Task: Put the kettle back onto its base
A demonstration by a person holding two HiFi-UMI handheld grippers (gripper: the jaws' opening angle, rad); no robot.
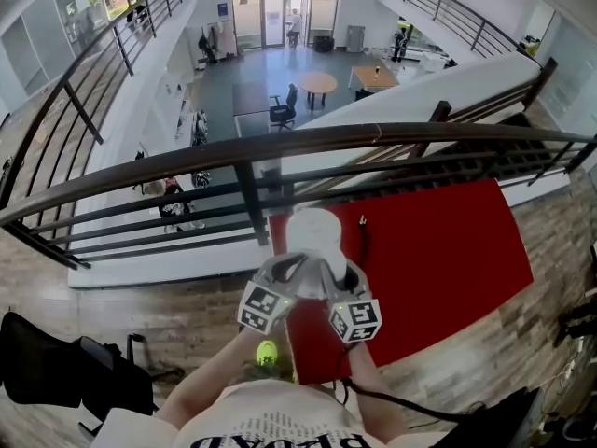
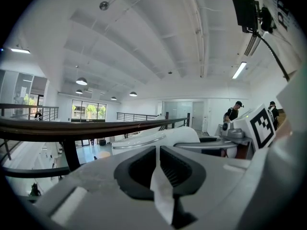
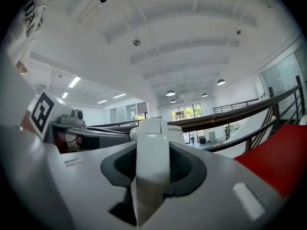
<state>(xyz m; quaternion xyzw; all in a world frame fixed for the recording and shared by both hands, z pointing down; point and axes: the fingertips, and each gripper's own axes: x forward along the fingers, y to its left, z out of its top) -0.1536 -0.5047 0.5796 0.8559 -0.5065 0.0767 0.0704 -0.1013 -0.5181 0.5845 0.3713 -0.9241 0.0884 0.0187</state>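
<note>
A white kettle (image 1: 315, 231) hangs over the near-left part of the red table (image 1: 438, 259), close to the railing. My right gripper (image 3: 152, 150) is shut on the kettle's white handle (image 3: 152, 143), which stands upright between the pads. My left gripper (image 2: 157, 150) is at the kettle's near left side with its jaws together; only a thin white sliver shows between them. The kettle's rounded top (image 2: 165, 135) lies just ahead of it. In the head view both grippers, left (image 1: 284, 273) and right (image 1: 338, 273), meet at the kettle's near side. I see no base; the kettle hides the spot under it.
A dark handrail (image 1: 280, 147) with horizontal bars runs just beyond the table, with an open atrium far below. A thin black cord (image 1: 362, 231) lies on the red top right of the kettle. A black chair (image 1: 65, 362) stands at the lower left on the wooden floor.
</note>
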